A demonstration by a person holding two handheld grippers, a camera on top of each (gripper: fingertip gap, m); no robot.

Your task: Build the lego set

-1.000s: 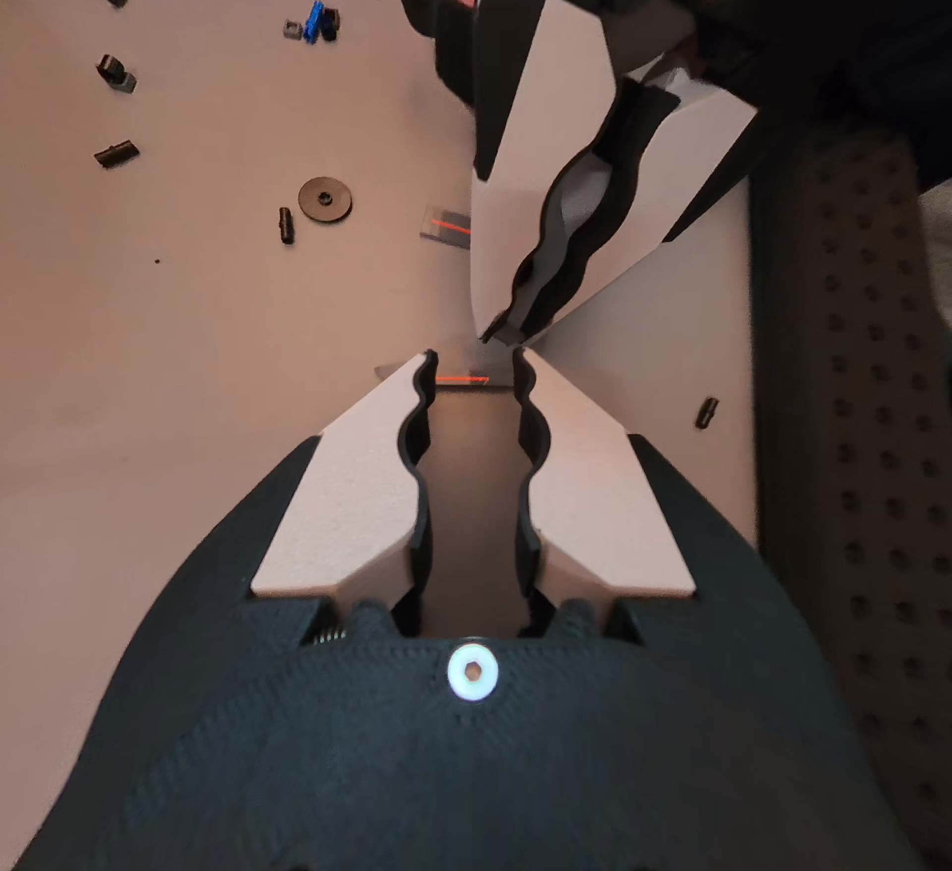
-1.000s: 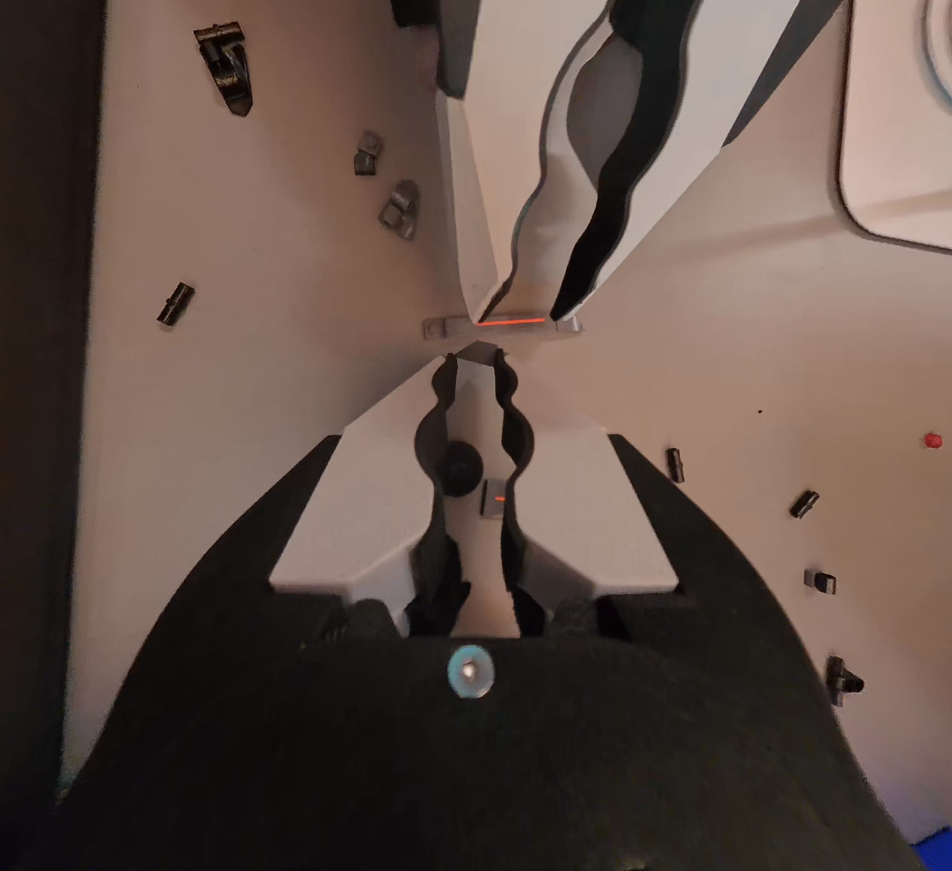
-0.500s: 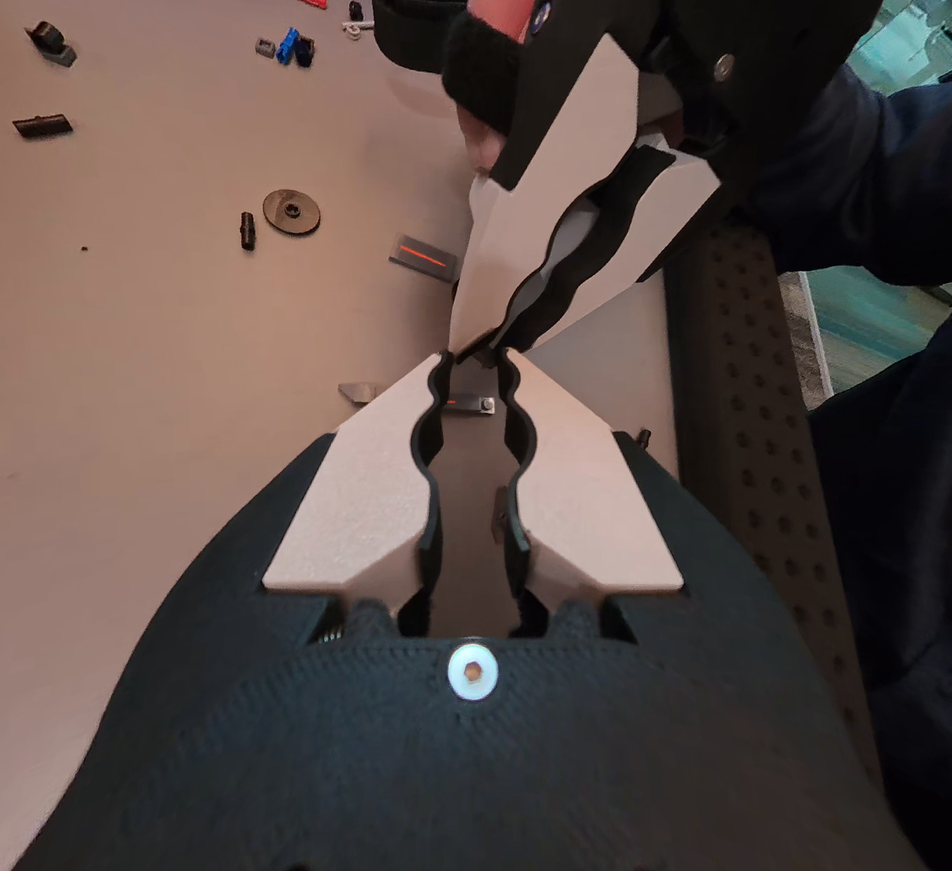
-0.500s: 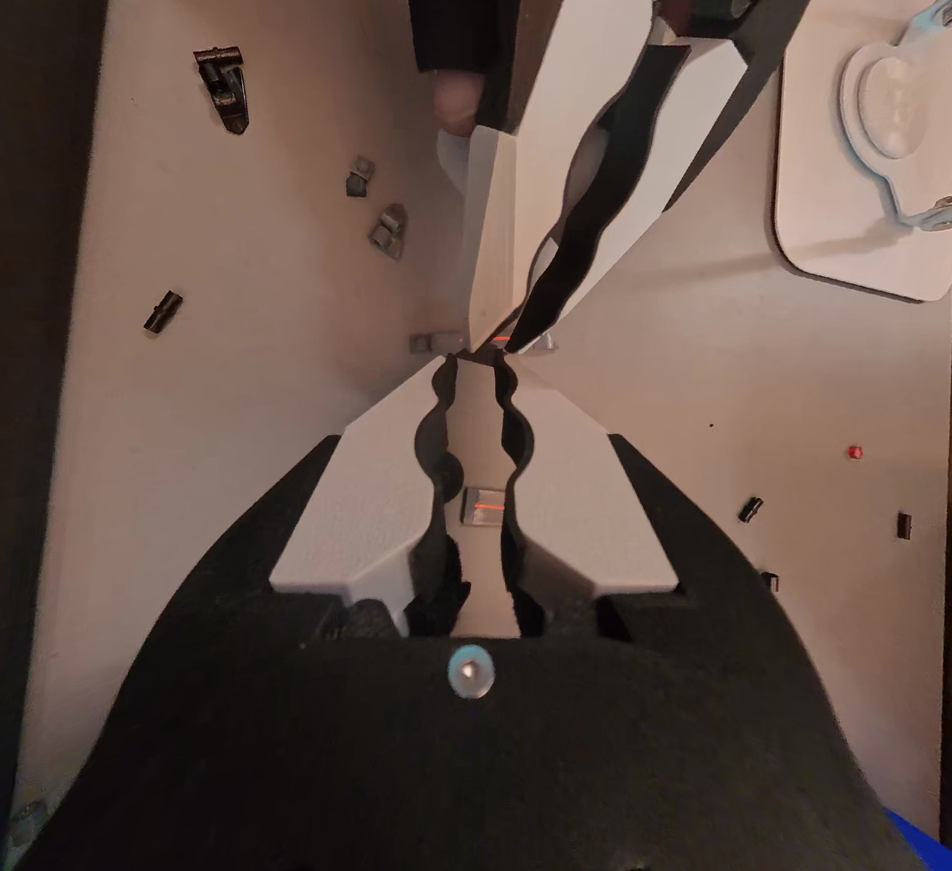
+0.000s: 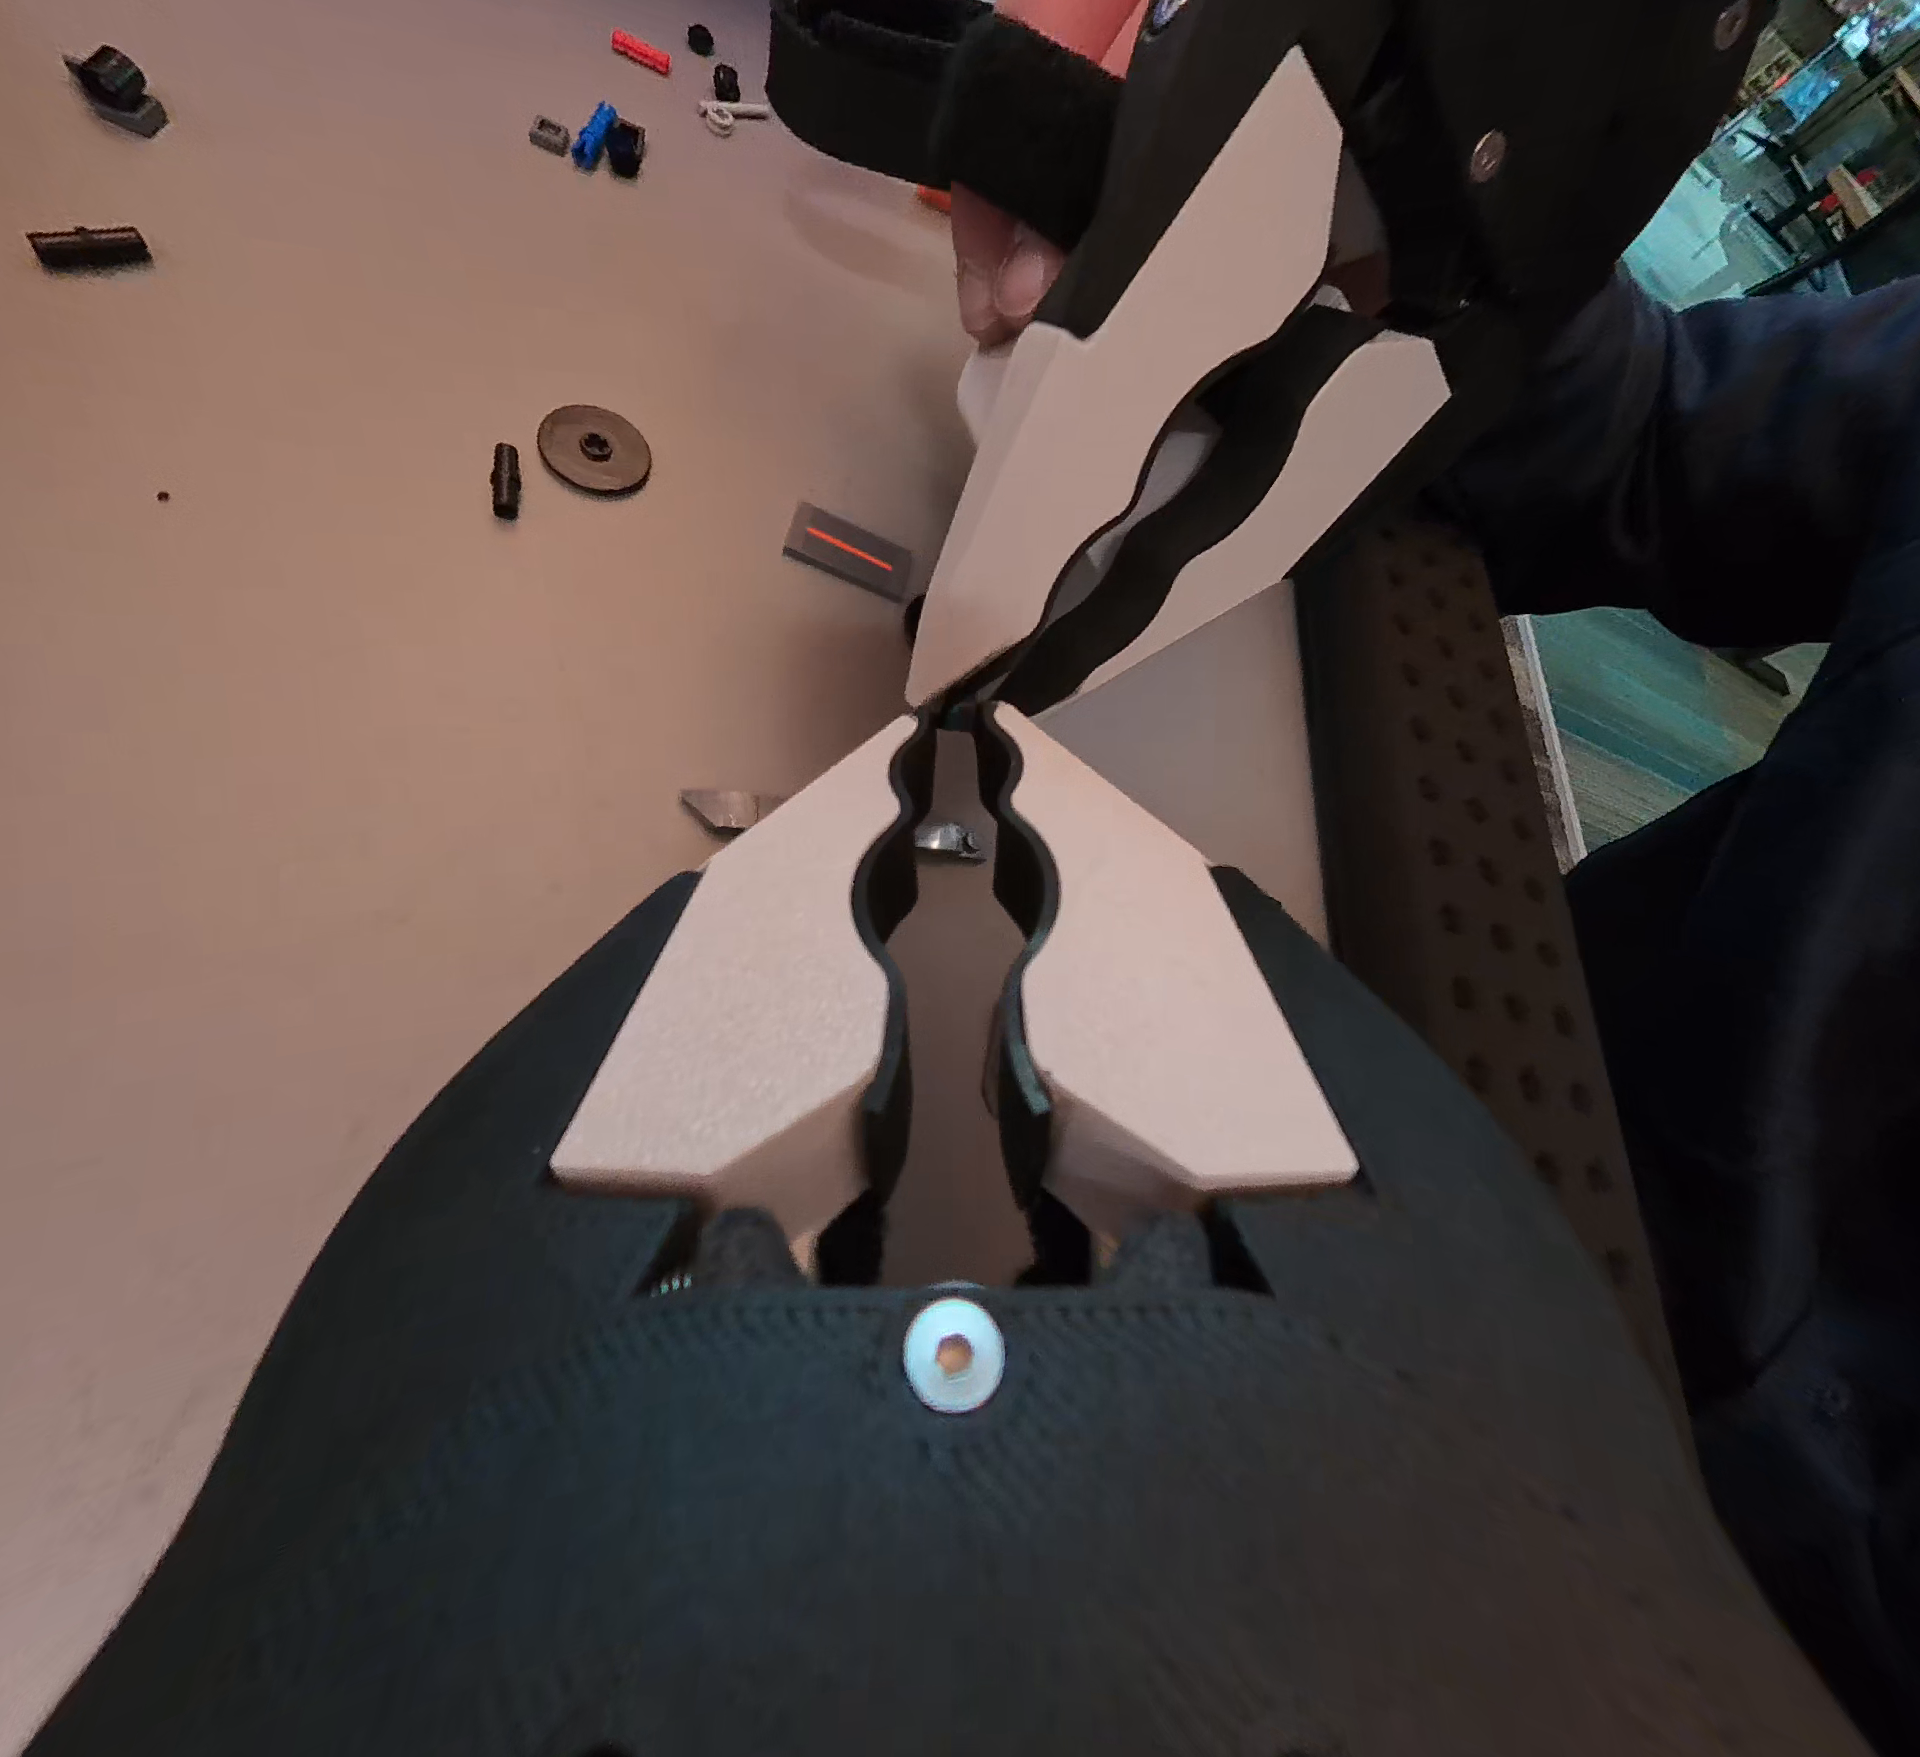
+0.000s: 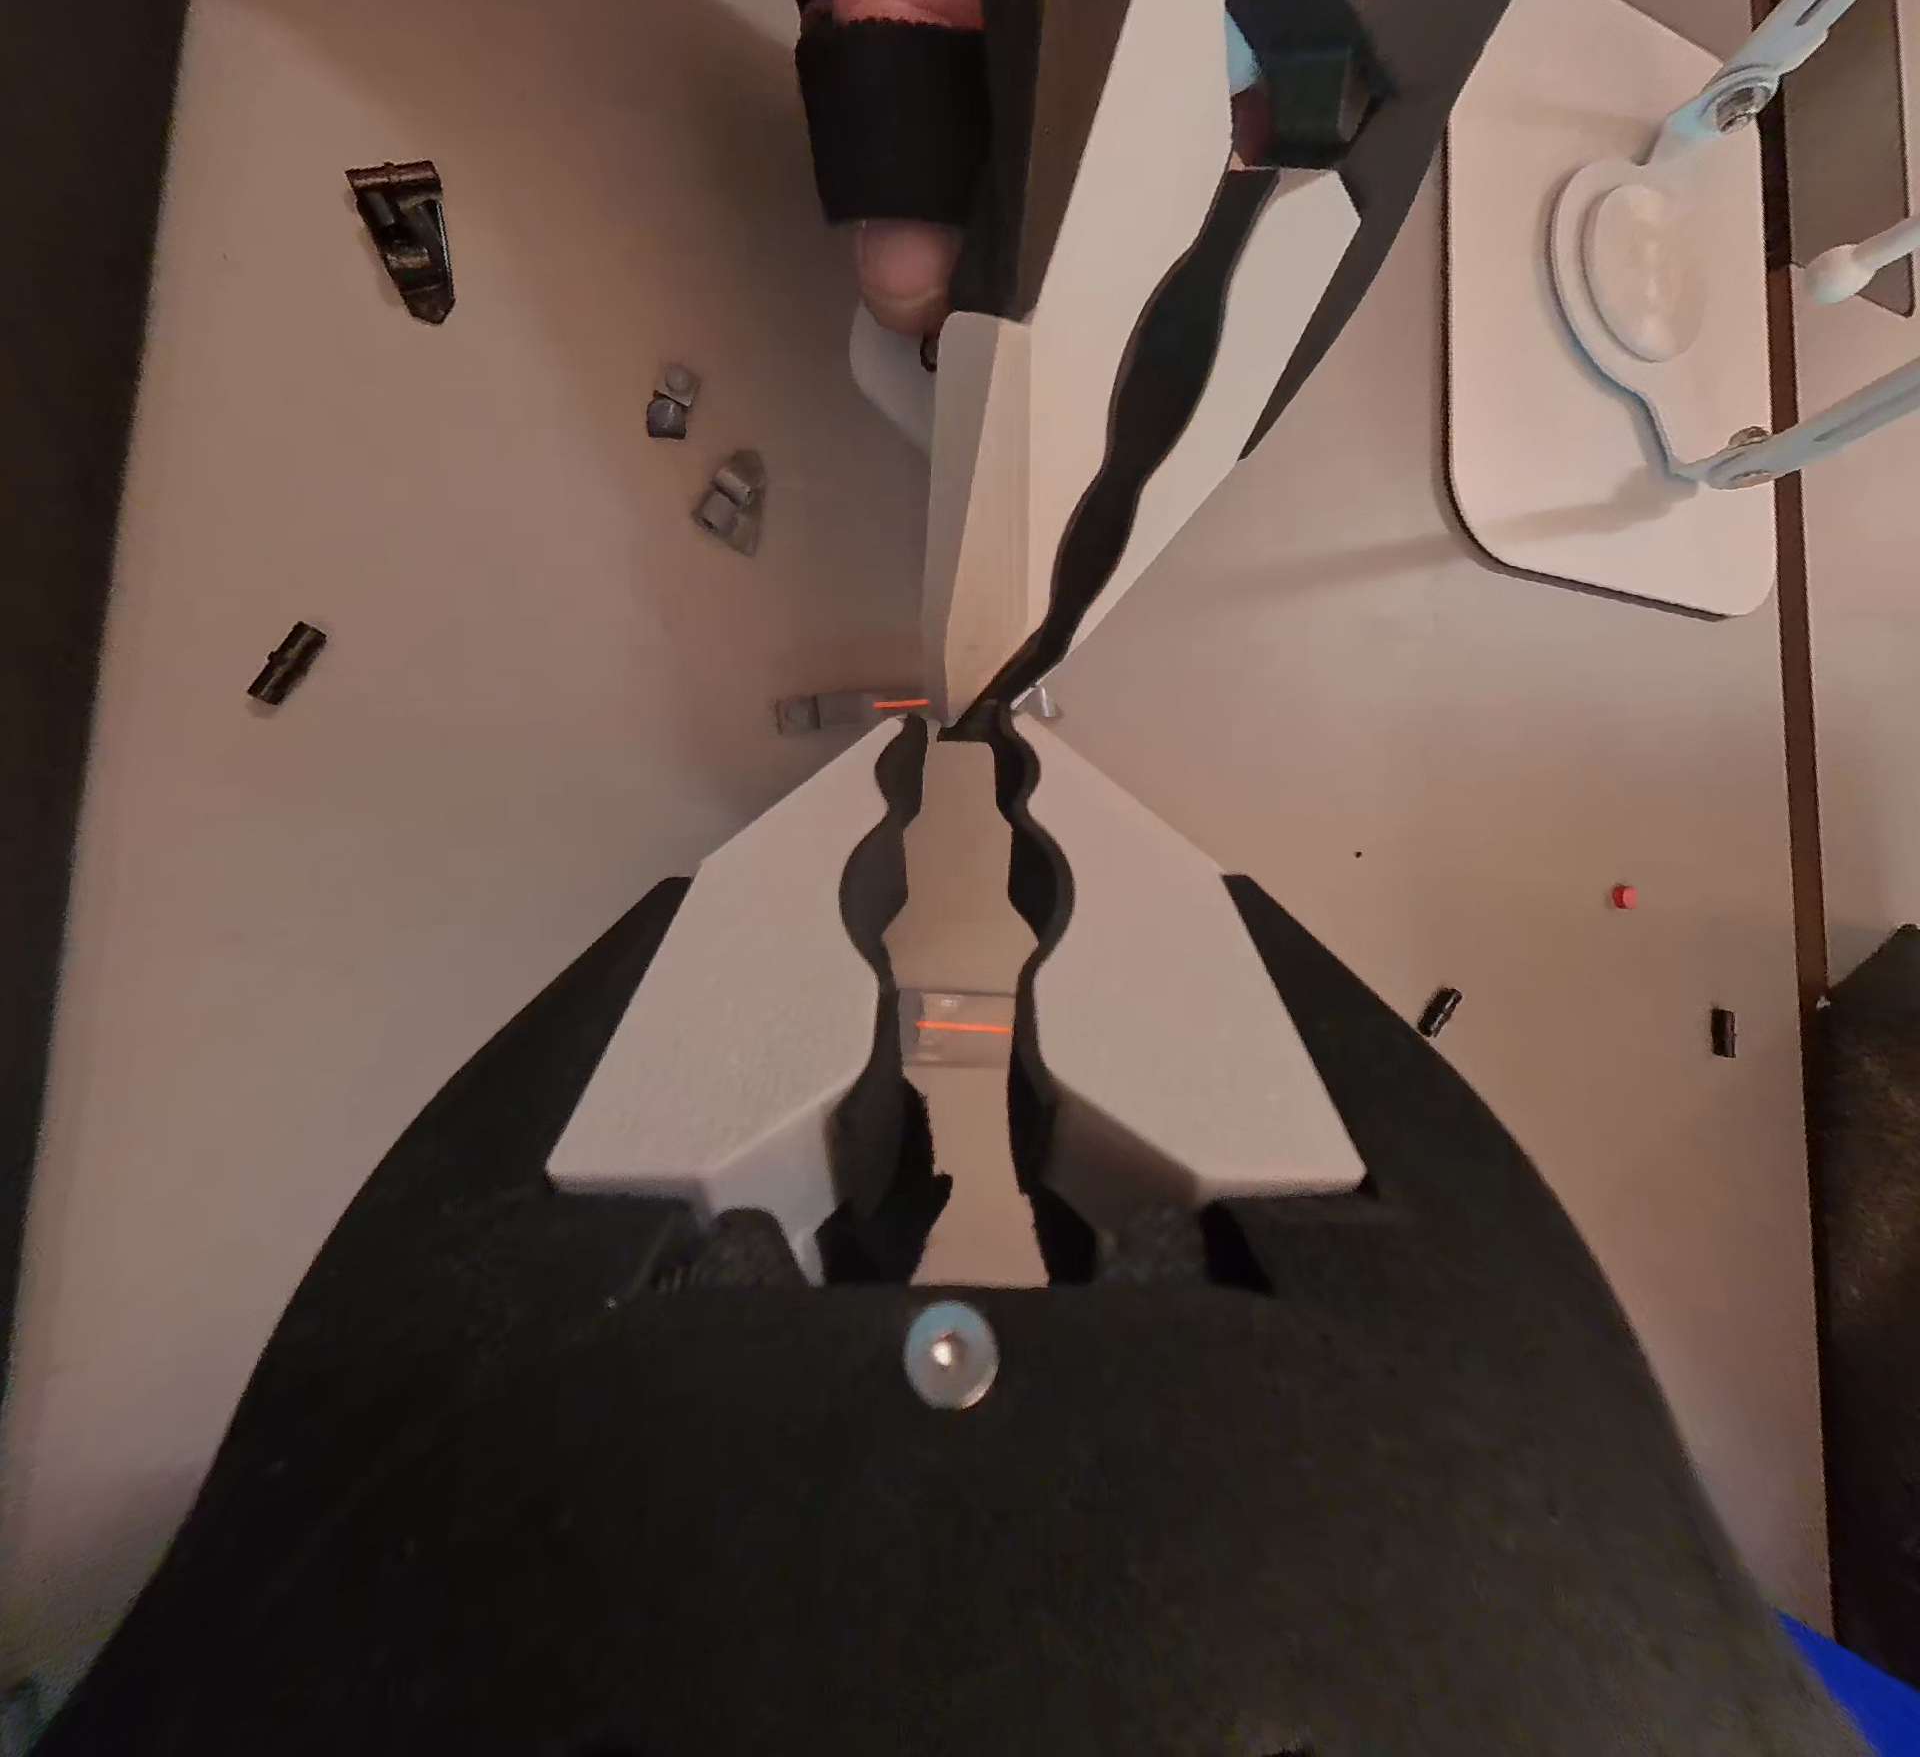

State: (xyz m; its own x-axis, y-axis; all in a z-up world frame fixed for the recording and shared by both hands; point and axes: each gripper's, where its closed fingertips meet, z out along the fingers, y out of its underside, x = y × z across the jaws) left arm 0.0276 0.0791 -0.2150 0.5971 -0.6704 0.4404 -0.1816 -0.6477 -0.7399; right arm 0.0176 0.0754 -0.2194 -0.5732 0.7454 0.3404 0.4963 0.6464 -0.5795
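Note:
My left gripper and my right gripper meet tip to tip just above the beige table. A small dark lego piece sits between the tips, and both grippers are closed on it; it also shows in the right wrist view. The right gripper comes down from the upper right. The left gripper comes down from the top. A grey tile with an orange stripe lies on the table right behind the tips.
A second orange-striped grey tile, a black disc, a black pin, a grey wedge and blue, red and black bits lie around. The table edge and a dark perforated chair are at the right. A white stand base is farther off. Only a small space, under 4 cm, lies between the two pairs of fingers.
My left gripper's jaws have narrowed and closed on the piece at the right gripper's tips. Both grippers have lifted slightly and tilted; the striped tile stays on the table.

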